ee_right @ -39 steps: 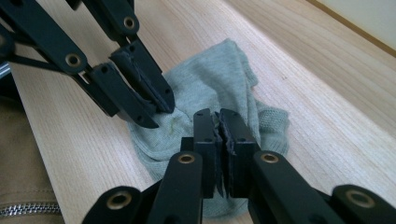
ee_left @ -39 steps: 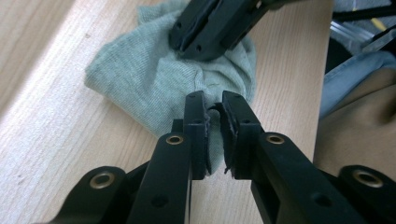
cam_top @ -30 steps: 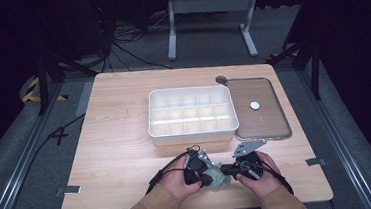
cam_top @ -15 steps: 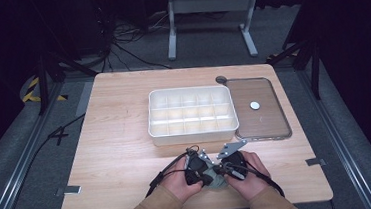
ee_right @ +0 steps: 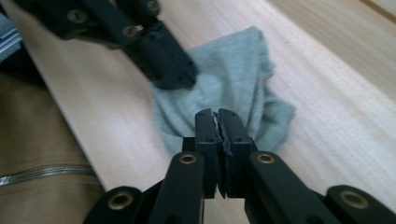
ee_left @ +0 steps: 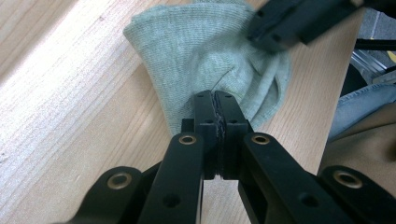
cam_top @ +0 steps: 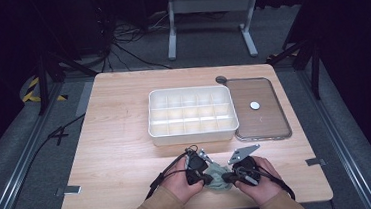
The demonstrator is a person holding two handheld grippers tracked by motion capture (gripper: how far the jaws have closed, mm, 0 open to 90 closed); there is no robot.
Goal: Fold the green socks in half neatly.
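Note:
A grey-green knitted cloth (cam_top: 218, 178) lies bunched on the wooden table (cam_top: 121, 139) near its front edge, between both hands. My left gripper (cam_top: 205, 178) comes in from the left. Its jaws are pressed together on a fold of the cloth (ee_left: 205, 46), as the left gripper (ee_left: 216, 95) view shows. My right gripper (cam_top: 229, 177) comes in from the right and is shut on the opposite edge of the cloth (ee_right: 233, 79). The right gripper's (ee_right: 217, 114) jaws have just eased a touch but still pinch the fabric. Each gripper view shows the other gripper's tip on the cloth.
A white box (cam_top: 194, 136) with several compartments stands in the middle of the table, just beyond the hands. Right of it lies a brown tray (cam_top: 270, 123) with a small white disc (cam_top: 255, 105). A dark round cap (cam_top: 220, 79) sits at the tray's far left corner.
The right hand moved in toward the left hand, then drew back a little to the right, with the cloth bunched between the grippers. The left hand kept still.

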